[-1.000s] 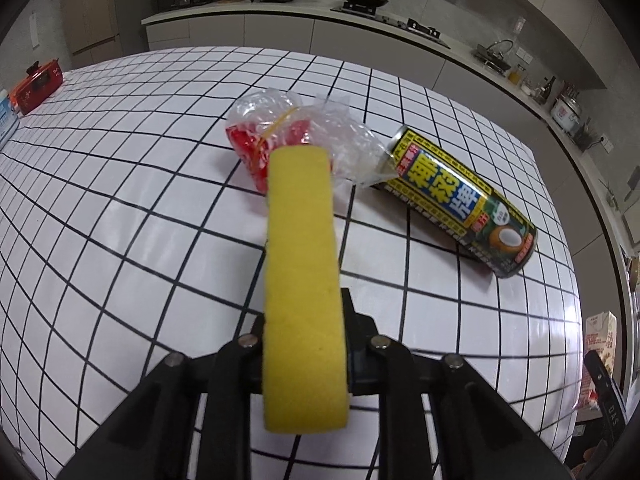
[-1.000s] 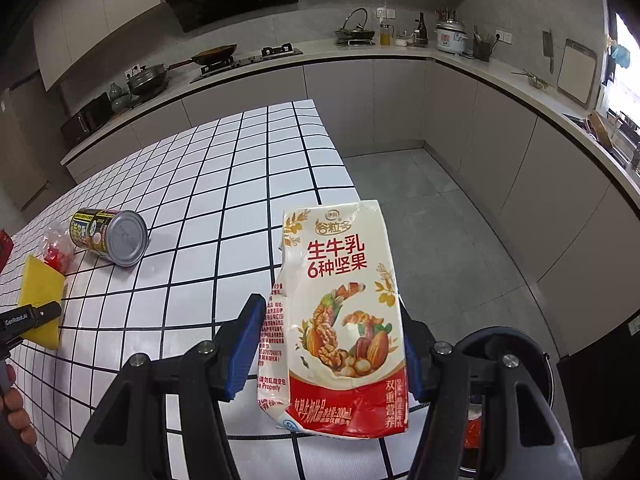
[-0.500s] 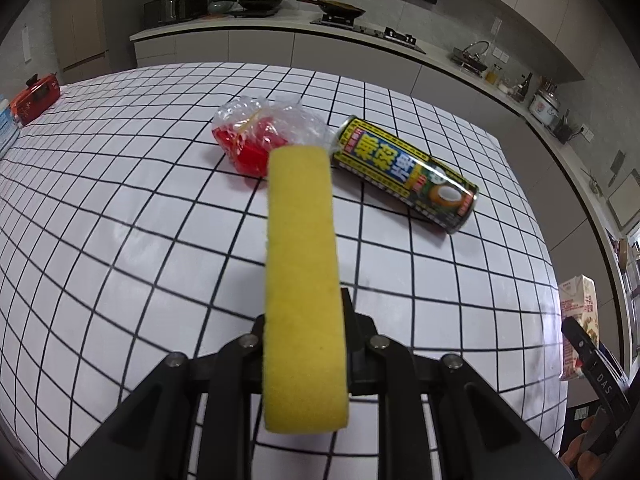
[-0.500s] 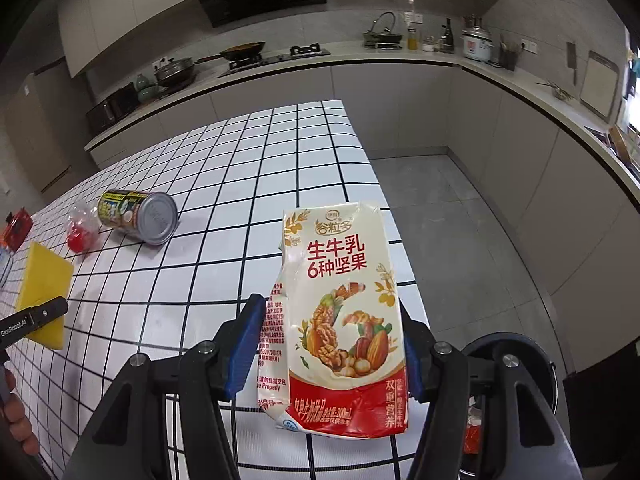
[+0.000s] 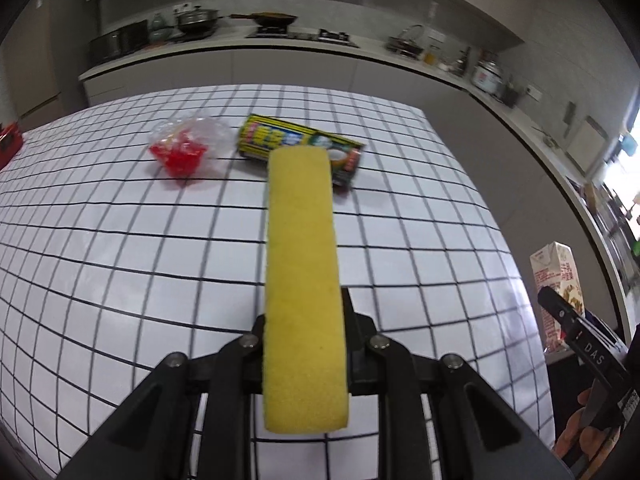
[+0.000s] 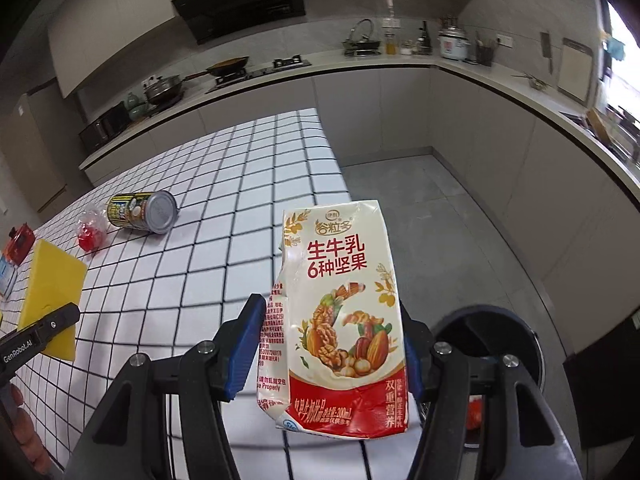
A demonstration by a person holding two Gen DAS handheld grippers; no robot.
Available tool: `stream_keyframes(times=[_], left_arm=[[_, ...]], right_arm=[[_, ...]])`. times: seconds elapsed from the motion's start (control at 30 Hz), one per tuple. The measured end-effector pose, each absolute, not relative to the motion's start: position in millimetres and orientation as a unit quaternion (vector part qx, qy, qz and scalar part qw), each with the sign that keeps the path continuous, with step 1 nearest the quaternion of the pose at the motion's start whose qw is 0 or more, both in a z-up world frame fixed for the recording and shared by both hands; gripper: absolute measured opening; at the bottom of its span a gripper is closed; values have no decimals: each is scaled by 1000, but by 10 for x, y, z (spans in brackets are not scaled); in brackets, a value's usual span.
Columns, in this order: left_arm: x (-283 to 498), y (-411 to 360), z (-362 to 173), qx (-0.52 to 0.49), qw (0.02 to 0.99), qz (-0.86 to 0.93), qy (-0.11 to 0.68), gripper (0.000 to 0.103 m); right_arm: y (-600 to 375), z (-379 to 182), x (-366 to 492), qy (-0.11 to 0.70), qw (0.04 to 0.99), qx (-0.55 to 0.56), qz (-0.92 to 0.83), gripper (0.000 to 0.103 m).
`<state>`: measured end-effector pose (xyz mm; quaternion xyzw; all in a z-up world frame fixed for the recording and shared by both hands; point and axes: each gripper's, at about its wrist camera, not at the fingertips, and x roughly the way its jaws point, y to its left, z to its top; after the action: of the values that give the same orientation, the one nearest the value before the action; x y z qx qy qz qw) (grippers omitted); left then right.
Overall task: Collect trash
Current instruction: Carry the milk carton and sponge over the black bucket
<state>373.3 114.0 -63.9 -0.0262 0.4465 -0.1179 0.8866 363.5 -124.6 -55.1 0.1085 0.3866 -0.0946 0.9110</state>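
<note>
**Both grippers loaded, carton held beside the bin**

The right gripper (image 6: 334, 344) has its blue-padded fingers (image 6: 244, 350) closed against the sides of a dented milk carton (image 6: 344, 312), held upright with its printed face toward the camera. Just behind and to the right of it, down on the grey floor, is the dark round trash bin (image 6: 516, 344), partly hidden by the gripper frame; something orange-red shows inside it. The left gripper (image 5: 304, 340) is clamped on a yellow sponge (image 5: 302, 272), which stands on edge and blocks the middle of that view.

Out on the white tiled table (image 5: 120, 240) lie a drink can (image 5: 288, 140) on its side and, just left of it, a clear plastic bag with red bits (image 5: 182, 150); the sponge's far end covers part of the can. A red object (image 6: 18, 242) sits at the table's far left edge.

Compared with a second ago, the can and bag appear farther away and higher in the left view, and the carton now shows clearly at that view's right edge.
</note>
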Motion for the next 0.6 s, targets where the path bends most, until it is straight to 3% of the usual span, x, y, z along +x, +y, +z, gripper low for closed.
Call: stream_keyframes(times=[0.3, 0.6], left_arm=[[3397, 588, -638, -2, 868, -201, 455, 22], [3136, -668, -641, 29, 831, -292, 472, 22]], right_arm=[[-1682, -530, 2924, 385, 897, 142, -164, 62], [-2669, -761, 2426, 397, 878, 182, -196, 62]])
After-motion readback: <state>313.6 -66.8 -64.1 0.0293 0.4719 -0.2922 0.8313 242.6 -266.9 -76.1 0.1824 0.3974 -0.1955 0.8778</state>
